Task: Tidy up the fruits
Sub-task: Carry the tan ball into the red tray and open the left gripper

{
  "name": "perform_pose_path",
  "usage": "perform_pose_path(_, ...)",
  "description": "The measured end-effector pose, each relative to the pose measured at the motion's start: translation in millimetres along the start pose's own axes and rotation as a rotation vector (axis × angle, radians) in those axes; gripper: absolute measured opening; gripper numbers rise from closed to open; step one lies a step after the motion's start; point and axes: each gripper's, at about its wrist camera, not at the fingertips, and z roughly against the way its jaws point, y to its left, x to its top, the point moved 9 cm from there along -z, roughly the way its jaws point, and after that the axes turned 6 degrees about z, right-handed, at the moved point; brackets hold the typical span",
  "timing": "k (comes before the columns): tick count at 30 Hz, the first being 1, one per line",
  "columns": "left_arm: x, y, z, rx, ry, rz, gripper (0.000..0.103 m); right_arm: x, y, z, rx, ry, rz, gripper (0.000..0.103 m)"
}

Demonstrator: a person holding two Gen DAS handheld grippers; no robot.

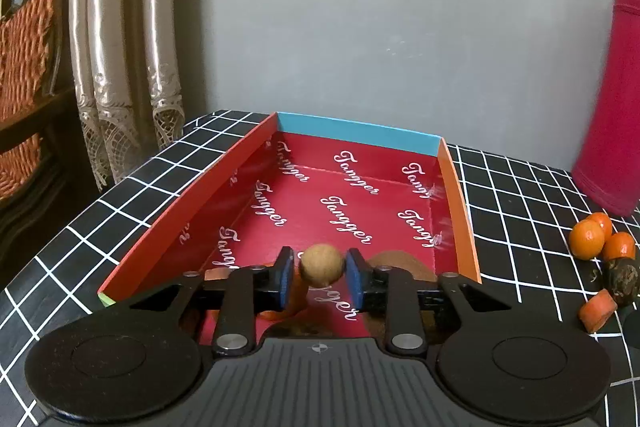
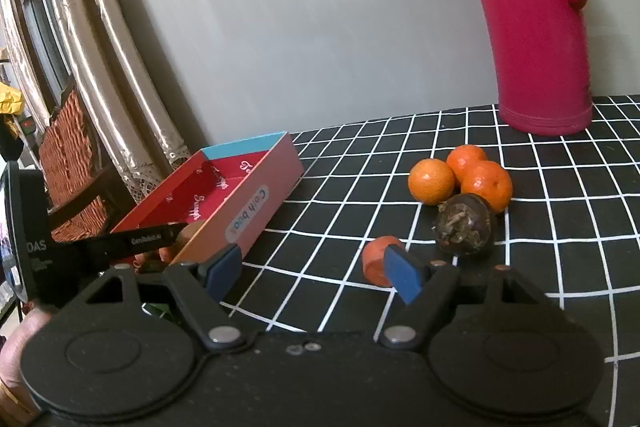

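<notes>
Bare grid-cloth table (image 2: 360, 163) lies open between the red box (image 2: 256, 203) and the oranges (image 2: 431, 181), dark fruit (image 2: 464, 225).

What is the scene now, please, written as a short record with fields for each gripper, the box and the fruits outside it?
left gripper: shut on a round brown fruit, held over the box
right gripper: open, holds nothing, above the table
box: red inside; some pieces lie at its near end, partly hidden
outside the box: three oranges, one dark fruit, one orange piece
behind: pink jug
</notes>
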Motion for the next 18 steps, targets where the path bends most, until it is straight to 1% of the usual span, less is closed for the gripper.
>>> perform_pose_path(1,1,2,2,0.025,-0.009,-0.002,0.055,0,-1,1,-0.001,0.0,-0.001,0.078)
perform_pose_path(2,3,5,3,0.066,-0.026,-0.003,0.079,-1,-2,2,-0.003,0.0,-0.002,0.078)
perform_pose_path(3,4,8,6,0.09,-0.046,-0.002,0.085,-1,-2,2,-0.004,0.0,-0.003,0.078)
perform_pose_path(5,8,7,12,0.065,-0.075,0.004,0.087,-1,-4,3,-0.006,-0.001,-0.003,0.078)
perform_pose_path(10,8,5,16,0.053,-0.073,-0.006,0.087,-1,-4,4,-0.008,0.0,0.001,0.078)
perform_pose_path(14,10,5,24,0.042,-0.089,-0.012,0.087,-2,-4,3,-0.015,0.002,0.01,0.078)
perform_pose_path(18,8,5,31,0.026,-0.087,-0.019,0.087,-2,-5,3,-0.023,0.001,0.012,0.078)
